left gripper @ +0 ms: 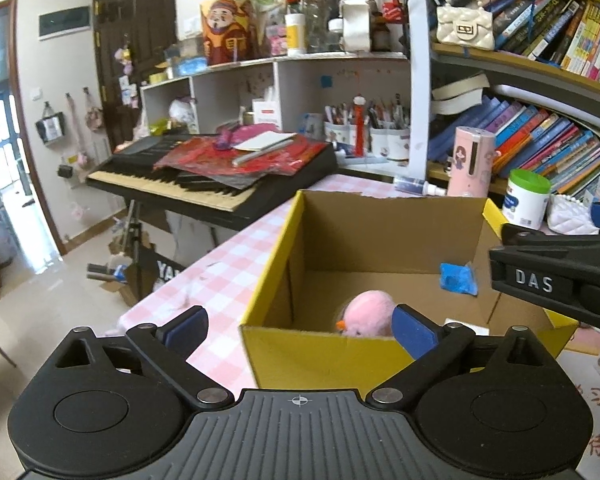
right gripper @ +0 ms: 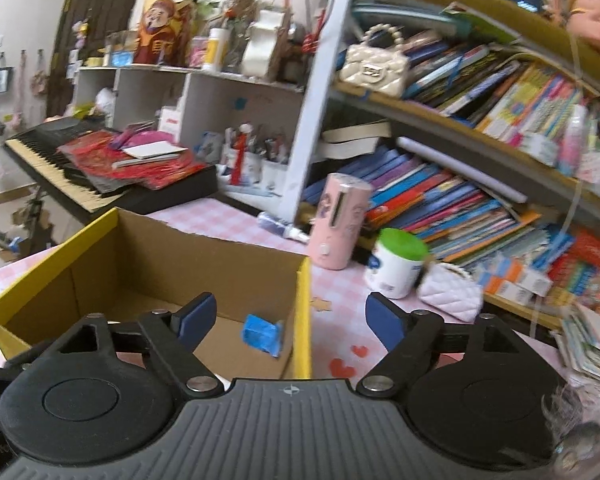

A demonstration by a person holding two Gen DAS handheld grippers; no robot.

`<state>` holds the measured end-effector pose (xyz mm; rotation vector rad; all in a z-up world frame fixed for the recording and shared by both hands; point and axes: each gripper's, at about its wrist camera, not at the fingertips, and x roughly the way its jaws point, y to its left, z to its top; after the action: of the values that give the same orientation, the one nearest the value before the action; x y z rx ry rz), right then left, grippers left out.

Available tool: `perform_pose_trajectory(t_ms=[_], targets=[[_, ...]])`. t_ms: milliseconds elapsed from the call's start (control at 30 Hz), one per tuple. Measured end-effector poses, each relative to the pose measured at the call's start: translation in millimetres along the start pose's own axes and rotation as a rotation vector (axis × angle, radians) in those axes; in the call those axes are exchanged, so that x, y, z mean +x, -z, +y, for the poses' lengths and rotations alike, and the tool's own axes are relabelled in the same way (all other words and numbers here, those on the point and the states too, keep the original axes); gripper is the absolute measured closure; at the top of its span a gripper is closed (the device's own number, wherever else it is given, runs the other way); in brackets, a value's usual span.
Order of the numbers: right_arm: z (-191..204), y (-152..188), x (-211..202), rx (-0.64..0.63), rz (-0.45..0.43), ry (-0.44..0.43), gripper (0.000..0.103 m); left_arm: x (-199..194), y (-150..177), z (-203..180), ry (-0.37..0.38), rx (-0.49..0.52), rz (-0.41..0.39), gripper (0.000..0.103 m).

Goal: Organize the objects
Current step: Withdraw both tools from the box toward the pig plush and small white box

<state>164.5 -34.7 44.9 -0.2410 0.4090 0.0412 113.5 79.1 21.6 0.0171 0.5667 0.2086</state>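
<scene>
Both the left gripper (left gripper: 300, 330) and right gripper (right gripper: 290, 318) are spread wide and empty. The pink plush toy (left gripper: 366, 314) lies inside the cardboard box (left gripper: 324, 350) on the counter (left gripper: 220, 268), near its front wall. It looks light and squashy, best pinched across its round body.

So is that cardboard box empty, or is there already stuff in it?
Not empty. The open-topped cardboard box holds a pink plush toy near its front wall and a crumpled blue packet on the floor by its right side.

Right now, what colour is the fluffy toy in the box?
Pink plush toy, with an orange bit; seen best from the left wrist.
</scene>
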Motion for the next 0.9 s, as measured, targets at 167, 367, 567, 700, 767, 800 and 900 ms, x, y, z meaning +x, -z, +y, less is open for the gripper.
perform_pose_trajectory(t_ms=[167, 367, 567, 700, 767, 800, 900], targets=[[5.6, 13.7, -21.3, 0.003, 0.010, 0.037, 0.020, -13.6, 11.1, 6.4, -0.017, 0.005, 0.002, 0.002], [16.5, 29.7, -44.6, -0.010, 0.045, 0.031, 0.019, -31.6, 28.1, 18.2, -0.025, 0.003, 0.023, 0.002], [25.7, 48.6, -69.2, -0.006, 0.093, 0.009, 0.018, -50.2, 47.6, 28.5, -0.017, 0.021, 0.049, 0.002], [30.9, 63.3, -86.1, -0.001, 0.125, 0.003, 0.018, -61.3, 60.3, 34.1, -0.013, 0.040, 0.073, 0.002], [33.1, 70.0, -93.1, 0.004, 0.140, 0.004, 0.017, -66.8, 66.2, 35.6, -0.006, 0.051, 0.085, 0.002], [33.8, 73.1, -96.3, 0.010, 0.149, 0.004, 0.017, -69.2, 69.2, 36.1, -0.003, 0.057, 0.091, 0.002], [35.4, 83.1, -105.0, 0.027, 0.178, 0.004, 0.016, -75.6, 79.0, 38.7, 0.007, 0.075, 0.110, 0.002]])
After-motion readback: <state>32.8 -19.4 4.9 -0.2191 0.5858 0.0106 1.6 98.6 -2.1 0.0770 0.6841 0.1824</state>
